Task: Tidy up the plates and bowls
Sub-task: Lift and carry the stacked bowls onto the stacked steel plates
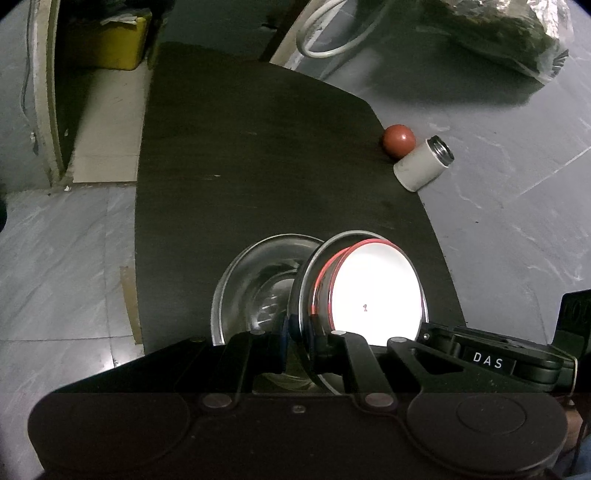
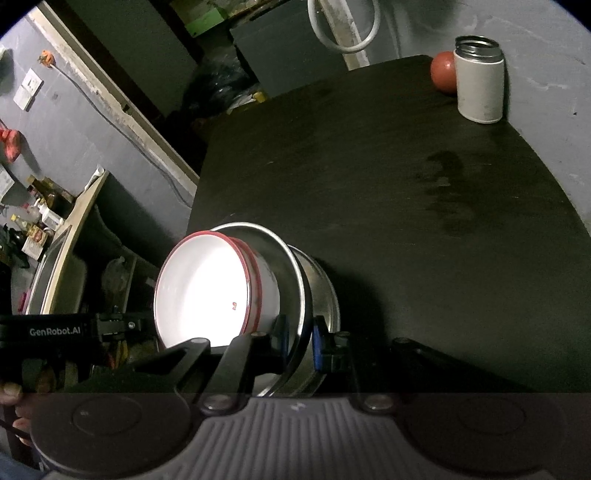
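Note:
A white bowl with a red rim (image 1: 373,291) (image 2: 203,291) sits nested in a steel bowl (image 1: 306,280) (image 2: 291,273). A second steel bowl (image 1: 251,291) (image 2: 325,291) shows just beyond that rim. My left gripper (image 1: 301,334) is shut on the steel rim at its near side. My right gripper (image 2: 300,338) is shut on the same steel rim from the opposite side. The stack hangs over the near part of the dark table (image 1: 258,166) (image 2: 406,184). The other tool's black housing (image 1: 487,360) (image 2: 55,330) shows across the bowls in each view.
A red ball (image 1: 398,141) (image 2: 443,72) and a white canister with a metal mouth (image 1: 423,164) (image 2: 479,79) stand at the table's far edge. Grey tiled floor (image 1: 66,258), a white cable loop (image 1: 332,40) and a plastic bag (image 1: 498,33) lie beyond.

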The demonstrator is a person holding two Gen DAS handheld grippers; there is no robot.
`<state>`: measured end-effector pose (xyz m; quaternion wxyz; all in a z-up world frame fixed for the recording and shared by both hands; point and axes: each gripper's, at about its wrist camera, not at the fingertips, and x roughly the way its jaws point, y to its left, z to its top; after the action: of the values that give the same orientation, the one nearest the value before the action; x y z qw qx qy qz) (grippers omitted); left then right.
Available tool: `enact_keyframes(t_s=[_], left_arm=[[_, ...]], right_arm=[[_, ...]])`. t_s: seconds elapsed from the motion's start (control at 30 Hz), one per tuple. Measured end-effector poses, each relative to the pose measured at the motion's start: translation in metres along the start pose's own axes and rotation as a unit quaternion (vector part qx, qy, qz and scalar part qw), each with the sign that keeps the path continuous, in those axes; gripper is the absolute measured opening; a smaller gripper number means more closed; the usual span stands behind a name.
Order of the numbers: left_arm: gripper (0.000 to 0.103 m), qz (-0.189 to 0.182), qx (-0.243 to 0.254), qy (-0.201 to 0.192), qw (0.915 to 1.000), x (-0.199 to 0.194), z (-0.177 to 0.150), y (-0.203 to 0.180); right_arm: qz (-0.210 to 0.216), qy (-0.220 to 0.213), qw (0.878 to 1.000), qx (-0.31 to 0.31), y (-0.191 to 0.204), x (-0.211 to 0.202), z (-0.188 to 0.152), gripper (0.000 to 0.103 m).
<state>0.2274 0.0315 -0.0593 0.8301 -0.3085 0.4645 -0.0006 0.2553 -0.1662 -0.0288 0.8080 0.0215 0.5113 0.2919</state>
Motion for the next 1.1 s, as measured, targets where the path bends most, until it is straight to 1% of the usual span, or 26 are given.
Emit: enact_keyframes(t_s=[0.63,1.1], left_arm=[[0.010,0.014,-0.016,0.010,0.9997,0.006,0.003,0.017],[0.010,0.019,-0.015,0.018,0.9995,0.011,0.005,0.017]], right_arm=[[0.001,0.027,1.000,-0.011,0.008,0.023,0.005,0.014],[0.000,0.036,0.999,-0.009,0.009,0.026,0.005,0.014]])
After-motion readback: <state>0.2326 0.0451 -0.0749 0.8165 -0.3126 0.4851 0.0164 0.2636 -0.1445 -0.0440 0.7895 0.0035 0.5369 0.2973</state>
